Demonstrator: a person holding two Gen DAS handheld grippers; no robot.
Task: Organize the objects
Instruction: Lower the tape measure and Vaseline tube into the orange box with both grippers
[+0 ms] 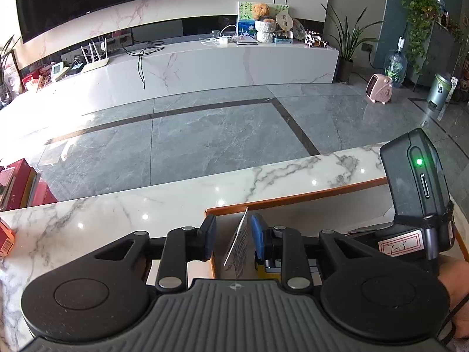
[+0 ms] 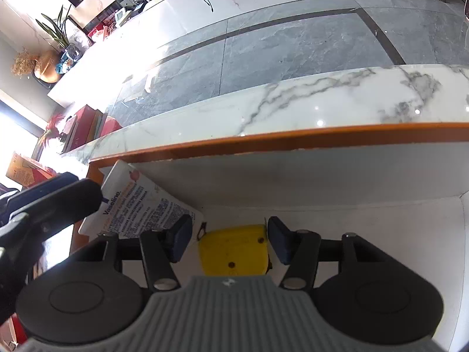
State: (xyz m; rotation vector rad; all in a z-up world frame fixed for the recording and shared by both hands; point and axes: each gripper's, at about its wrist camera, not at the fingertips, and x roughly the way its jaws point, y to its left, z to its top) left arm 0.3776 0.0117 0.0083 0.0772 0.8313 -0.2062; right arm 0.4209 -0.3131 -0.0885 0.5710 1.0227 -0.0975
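A white marble worktop [image 1: 117, 214] carries an orange-rimmed box [image 2: 263, 142] with a white inside, and both grippers reach into it. Beyond the worktop lie a grey tiled floor [image 1: 205, 138], a long white TV bench [image 1: 205, 61] with cables and a router, potted plants, a pink heater [image 1: 380, 88] and red boxes [image 1: 17, 182] stacked at the left. The box's orange rim and near wall stand close around both sets of jaws. The left gripper [image 1: 231, 236] points steeply down over the box's left corner; its blue pads stand narrowly apart with a flat Vaseline packet [image 1: 239, 243] on edge between them, leaning near the right pad, and whether that pad touches it cannot be told. From the right wrist view the same packet [image 2: 140, 202] leans against the box's left wall, printed face up, its long axis running from the upper left corner down toward the box floor. The right gripper [image 2: 230, 242] also tips steeply downward, jaws fairly wide, with a yellow object [image 2: 234, 249] lying on the box floor between the pads; a gap shows on each side, so it is not gripped. Its rounded end points toward the far wall. In the left wrist view the right gripper's dark body with a green light [image 1: 419, 162] rises at the right, a hand [image 1: 457, 293] below it.
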